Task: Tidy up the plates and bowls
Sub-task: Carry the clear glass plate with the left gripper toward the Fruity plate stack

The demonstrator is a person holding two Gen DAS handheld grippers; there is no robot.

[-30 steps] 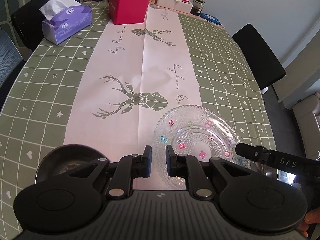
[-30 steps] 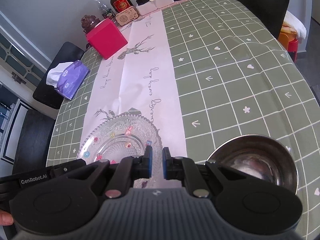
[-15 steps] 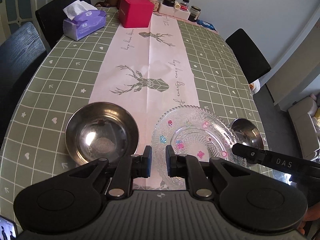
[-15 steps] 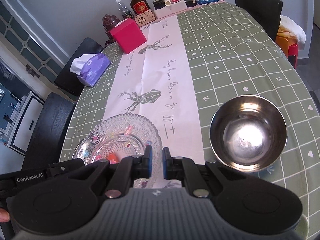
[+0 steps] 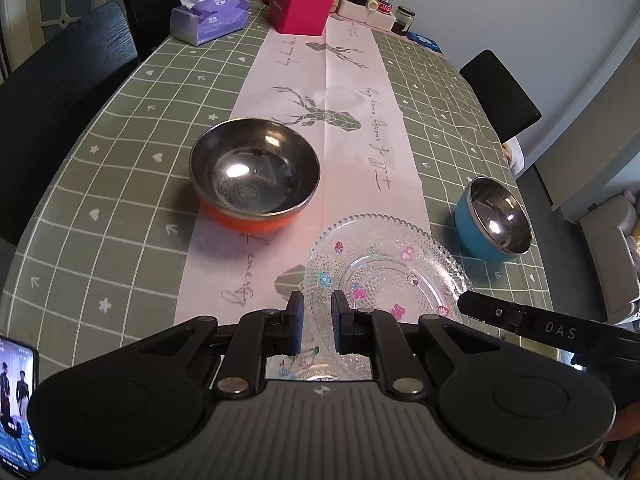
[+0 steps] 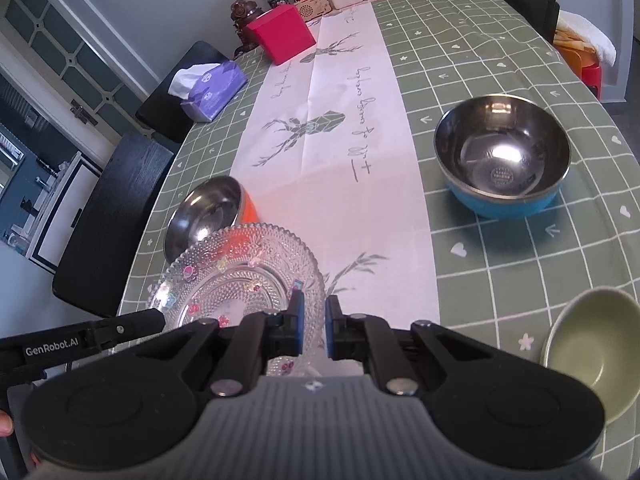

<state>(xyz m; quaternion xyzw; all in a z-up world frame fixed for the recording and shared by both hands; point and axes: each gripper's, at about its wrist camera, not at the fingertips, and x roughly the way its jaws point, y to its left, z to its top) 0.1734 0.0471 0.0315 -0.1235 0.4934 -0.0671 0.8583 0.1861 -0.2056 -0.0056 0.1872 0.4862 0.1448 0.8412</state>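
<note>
A clear glass plate (image 5: 384, 276) with small coloured flower marks hangs over the near end of the table. My left gripper (image 5: 317, 320) is shut on its near-left rim. My right gripper (image 6: 313, 326) is shut on the opposite rim of the plate (image 6: 240, 280). A steel bowl with an orange outside (image 5: 256, 176) stands beyond the plate on the left. A steel bowl with a blue outside (image 6: 500, 160) stands on the right. A pale green bowl (image 6: 592, 348) sits at the near right edge.
A white runner (image 5: 332, 92) with deer prints runs down the green checked tablecloth. A purple tissue box (image 5: 208, 16), a pink box (image 5: 302, 6), bottles and jars stand at the far end. Black chairs (image 5: 64, 92) line both sides. A phone (image 5: 16, 408) lies near left.
Both grippers have drawn back toward the near end of the table with the plate held between them. The orange, blue and green bowls have come into fuller view.
</note>
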